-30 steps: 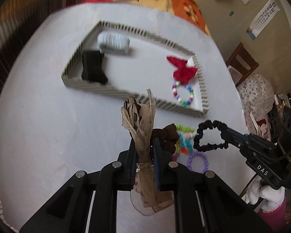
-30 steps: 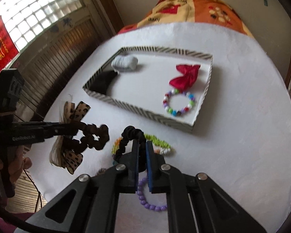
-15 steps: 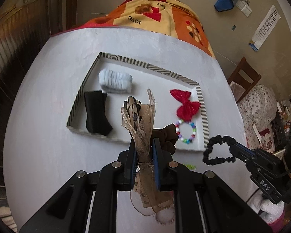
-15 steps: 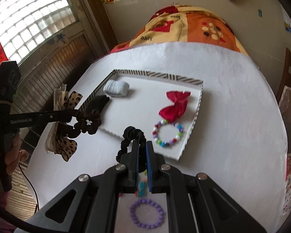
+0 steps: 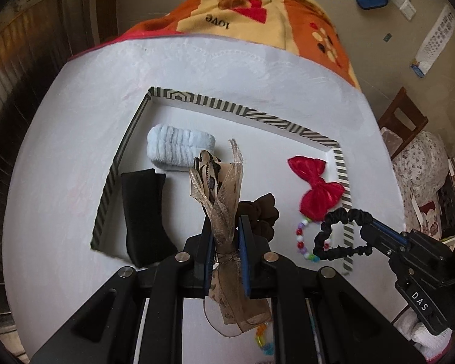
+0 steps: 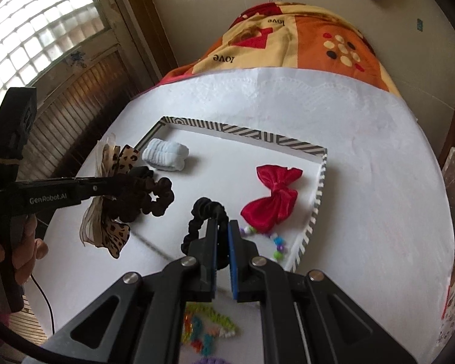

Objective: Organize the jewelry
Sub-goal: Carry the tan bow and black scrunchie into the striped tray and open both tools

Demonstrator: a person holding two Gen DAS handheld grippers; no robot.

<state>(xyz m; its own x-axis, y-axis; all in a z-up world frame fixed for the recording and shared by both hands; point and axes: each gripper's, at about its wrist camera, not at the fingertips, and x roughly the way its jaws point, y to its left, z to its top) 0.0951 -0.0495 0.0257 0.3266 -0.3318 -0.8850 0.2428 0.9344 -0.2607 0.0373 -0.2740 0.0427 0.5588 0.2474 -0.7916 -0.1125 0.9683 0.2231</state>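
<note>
Fingers (image 5: 210,242) clamp leopard bow (image 5: 218,188); right ones pinch black scrunchie (image 6: 203,215).

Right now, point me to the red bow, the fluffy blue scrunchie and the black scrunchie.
red bow (image 6: 273,200): right wrist view, on the centre knot.
fluffy blue scrunchie (image 5: 180,147): left wrist view, on its ribbed top.
black scrunchie (image 5: 342,250): left wrist view, on the lower loop.

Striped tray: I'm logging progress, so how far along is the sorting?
Done: a pale blue fluffy band, black fabric piece, red satin bow and multicoloured bead bracelet lie in the striped tray. In hand: left gripper holds a leopard-print ribbon scrunchie, right gripper a black scrunchie. Left: colourful bead bracelets on the table.
</note>
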